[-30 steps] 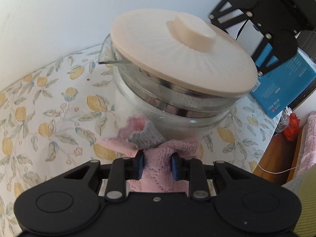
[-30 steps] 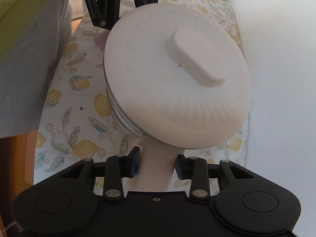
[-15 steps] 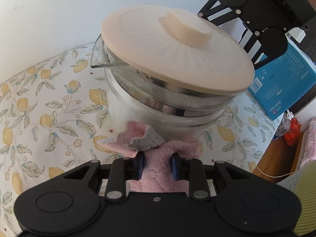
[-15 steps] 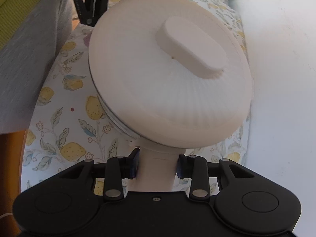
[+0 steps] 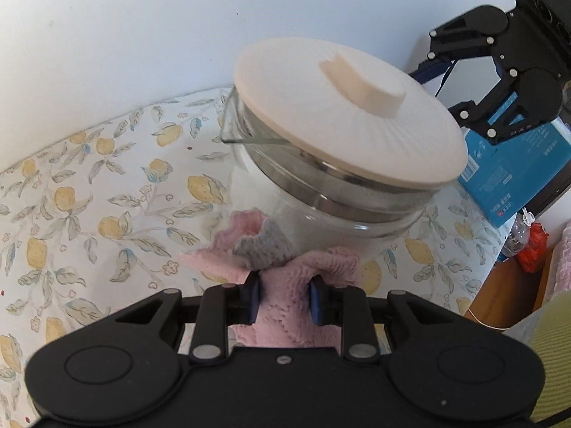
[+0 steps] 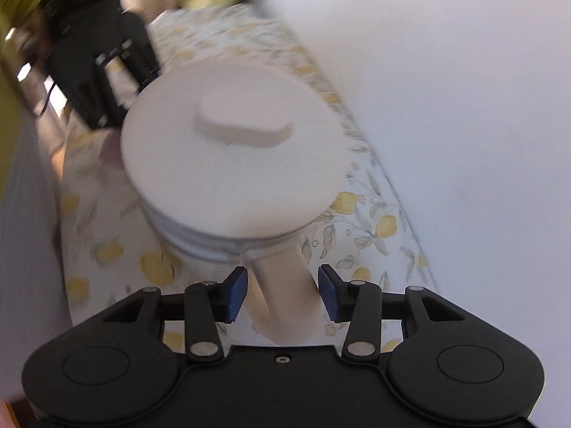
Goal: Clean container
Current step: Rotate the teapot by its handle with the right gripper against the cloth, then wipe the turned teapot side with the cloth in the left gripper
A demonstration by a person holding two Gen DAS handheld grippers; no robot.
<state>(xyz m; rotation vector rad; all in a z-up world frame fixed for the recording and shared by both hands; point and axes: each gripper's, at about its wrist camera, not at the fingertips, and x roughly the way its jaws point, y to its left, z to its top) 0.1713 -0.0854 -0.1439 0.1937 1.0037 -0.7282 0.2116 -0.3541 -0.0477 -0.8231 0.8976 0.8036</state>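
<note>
A clear glass container [image 5: 321,207] with a cream lid [image 5: 342,114] hangs tilted over the tablecloth. My left gripper [image 5: 283,301] is shut on a pink cloth [image 5: 249,246], which presses against the lower glass wall. In the right wrist view the lid [image 6: 232,149] fills the middle. The container's cream handle [image 6: 285,285] runs back between the blue pads of my right gripper [image 6: 282,294], which is shut on it. The container's base is hidden behind the cloth. The right wrist view is blurred by motion.
A lemon-print tablecloth [image 5: 89,196] covers the table, with a white wall [image 5: 142,35] right behind it. A blue box [image 5: 517,171] and a red item [image 5: 533,249] lie at the right edge. A person's grey clothing [image 6: 21,214] is at the left.
The container has tilted further and swung rightward, away from the left gripper's camera. The lid's knob has turned. The cloth stays against the glass, and both grips are unchanged.
</note>
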